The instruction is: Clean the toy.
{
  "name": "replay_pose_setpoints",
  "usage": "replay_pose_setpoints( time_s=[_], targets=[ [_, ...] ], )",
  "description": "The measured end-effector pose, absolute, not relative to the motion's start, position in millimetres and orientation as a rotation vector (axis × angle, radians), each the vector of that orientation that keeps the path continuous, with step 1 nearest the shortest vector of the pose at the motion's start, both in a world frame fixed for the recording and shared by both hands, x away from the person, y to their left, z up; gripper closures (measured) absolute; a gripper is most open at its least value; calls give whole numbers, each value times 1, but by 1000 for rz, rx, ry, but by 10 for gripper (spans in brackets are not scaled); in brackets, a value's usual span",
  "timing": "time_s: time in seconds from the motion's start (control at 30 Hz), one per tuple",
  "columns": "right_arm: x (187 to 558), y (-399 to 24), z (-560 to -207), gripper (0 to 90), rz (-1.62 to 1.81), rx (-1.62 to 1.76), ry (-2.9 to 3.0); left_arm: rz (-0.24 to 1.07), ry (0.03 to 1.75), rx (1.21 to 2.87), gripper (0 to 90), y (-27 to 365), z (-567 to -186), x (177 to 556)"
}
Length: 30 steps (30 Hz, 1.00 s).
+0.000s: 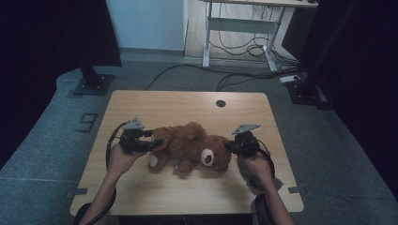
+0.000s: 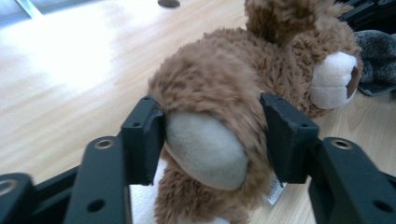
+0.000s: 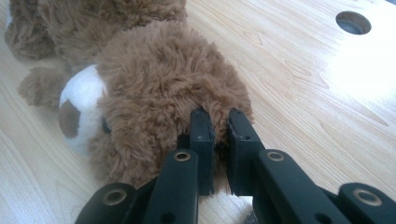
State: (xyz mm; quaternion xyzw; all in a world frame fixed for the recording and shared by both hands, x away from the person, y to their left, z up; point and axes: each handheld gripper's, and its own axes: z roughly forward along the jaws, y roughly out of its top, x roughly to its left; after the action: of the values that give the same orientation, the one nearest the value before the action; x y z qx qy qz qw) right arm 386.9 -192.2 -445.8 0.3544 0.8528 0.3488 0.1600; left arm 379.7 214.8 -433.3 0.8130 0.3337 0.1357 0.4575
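Observation:
A brown teddy bear (image 1: 187, 145) lies on its side in the middle of the wooden table (image 1: 155, 103), its white muzzle (image 1: 207, 157) turned to the near edge. My left gripper (image 1: 157, 142) comes in from the left. In the left gripper view its black jaws flank the bear's cream-soled foot (image 2: 205, 149), and both pads touch the fur. My right gripper (image 1: 228, 146) reaches in from the right. In the right gripper view (image 3: 219, 126) its jaws stand almost together, pinching a tuft of fur on the back of the bear's head (image 3: 159, 84).
A grey fuzzy cloth (image 1: 253, 176) lies under my right hand near the table's right front. A round cable hole (image 1: 220, 103) sits at the far edge of the table. Beyond it are floor cables, a desk frame and dark stands.

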Motion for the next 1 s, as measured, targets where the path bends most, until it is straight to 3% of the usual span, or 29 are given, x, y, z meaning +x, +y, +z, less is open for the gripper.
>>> replay_pose_setpoints(
  time_s=[0.13, 0.37, 0.77, 1.0],
  targets=[
    [387, -191, -446, 817, 985, 1002, 2431, 396, 790, 1992, 298, 223, -424, 368],
    [392, -191, -448, 762, 976, 1005, 2408, 374, 791, 2011, 262, 223, -438, 368],
    [378, -203, -443, 367, 1016, 1026, 2335, 343, 800, 2034, 250, 219, -468, 374],
    [355, -207, -451, 297, 1021, 1036, 2336, 353, 790, 2047, 242, 215, -478, 376]
  ],
)
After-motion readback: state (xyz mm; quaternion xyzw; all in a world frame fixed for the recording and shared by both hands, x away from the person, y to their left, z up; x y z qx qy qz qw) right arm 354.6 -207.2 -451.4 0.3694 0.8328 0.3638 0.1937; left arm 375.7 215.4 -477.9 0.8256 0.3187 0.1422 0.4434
